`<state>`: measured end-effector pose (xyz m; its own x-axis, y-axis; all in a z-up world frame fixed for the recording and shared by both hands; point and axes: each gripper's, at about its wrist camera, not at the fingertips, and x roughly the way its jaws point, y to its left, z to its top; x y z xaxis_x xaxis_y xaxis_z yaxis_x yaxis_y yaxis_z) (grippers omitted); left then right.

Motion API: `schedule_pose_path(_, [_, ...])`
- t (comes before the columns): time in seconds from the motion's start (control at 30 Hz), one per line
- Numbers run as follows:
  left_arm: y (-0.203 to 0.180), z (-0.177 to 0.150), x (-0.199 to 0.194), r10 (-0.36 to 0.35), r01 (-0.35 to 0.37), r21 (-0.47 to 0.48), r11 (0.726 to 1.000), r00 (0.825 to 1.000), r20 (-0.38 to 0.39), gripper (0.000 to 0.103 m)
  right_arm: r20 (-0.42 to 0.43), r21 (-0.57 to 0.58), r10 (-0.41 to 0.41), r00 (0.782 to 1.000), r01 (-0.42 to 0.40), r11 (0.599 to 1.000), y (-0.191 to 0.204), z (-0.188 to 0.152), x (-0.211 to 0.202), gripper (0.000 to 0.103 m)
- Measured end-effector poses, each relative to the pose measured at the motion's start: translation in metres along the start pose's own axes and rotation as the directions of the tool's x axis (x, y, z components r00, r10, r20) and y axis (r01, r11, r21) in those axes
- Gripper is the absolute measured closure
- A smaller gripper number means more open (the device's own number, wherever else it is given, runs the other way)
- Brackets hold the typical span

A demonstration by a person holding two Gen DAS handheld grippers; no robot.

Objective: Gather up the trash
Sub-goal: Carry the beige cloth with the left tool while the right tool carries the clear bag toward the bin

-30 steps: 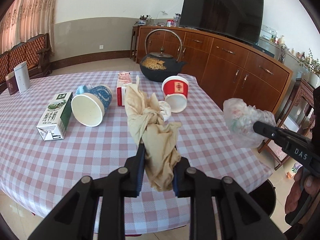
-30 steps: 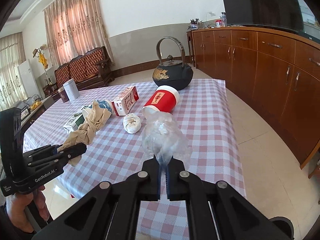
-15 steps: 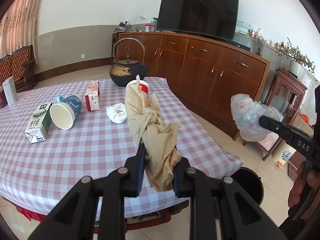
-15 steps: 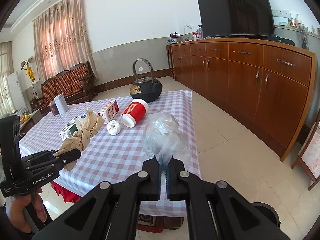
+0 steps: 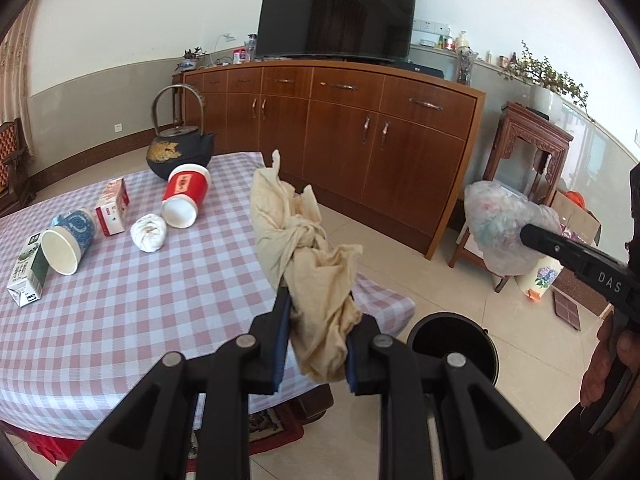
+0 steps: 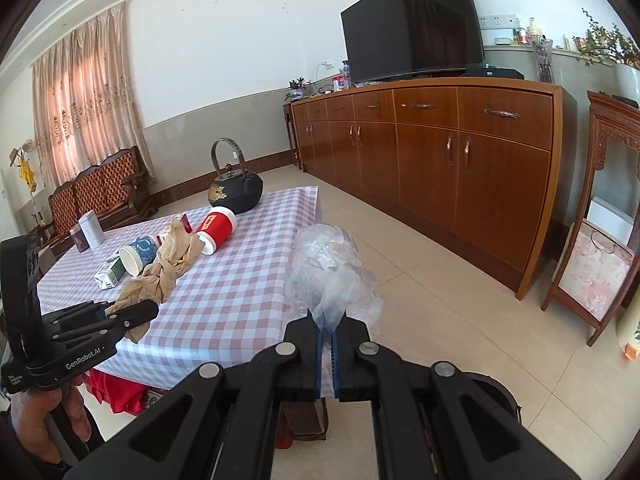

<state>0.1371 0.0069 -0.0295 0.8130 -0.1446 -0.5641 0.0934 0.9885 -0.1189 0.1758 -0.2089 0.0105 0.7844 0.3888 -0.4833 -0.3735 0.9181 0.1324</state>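
Both grippers have swung off the checked table point(image 5: 132, 300) toward the black bin point(image 5: 454, 344), left gripper point(image 5: 316, 344) clamped on knotted beige cloth point(image 5: 304, 248), right gripper point(image 6: 328, 344) pinching a crumpled plastic bag point(image 6: 330, 272), ready to drop.

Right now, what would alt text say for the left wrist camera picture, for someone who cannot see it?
The left gripper clamps a knotted beige cloth above a black bin on the floor. Left lies a checked table with tipped cups; right, the right gripper holds a crumpled plastic bag.

A long wooden sideboard point(image 6: 436, 148) under a television point(image 6: 408, 28) lines the tiled floor point(image 6: 472, 320).
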Motion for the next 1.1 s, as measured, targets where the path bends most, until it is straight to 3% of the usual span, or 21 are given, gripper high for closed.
schedule_pose_path(0.6, [-0.063, -0.004, 0.020, -0.108, 0.112, 0.086, 0.990, 0.993, -0.049, 0.079, -0.017, 0.103, -0.137, 0.990, 0.138, 0.985, -0.070, -0.035, -0.047, 0.099])
schedule_pose_path(1.1, [-0.121, -0.027, 0.050, -0.200, 0.222, 0.146, 0.964, 0.968, -0.154, 0.079, -0.058, 0.165, -0.205, 0.977, 0.212, 0.963, -0.117, -0.063, -0.064, 0.099])
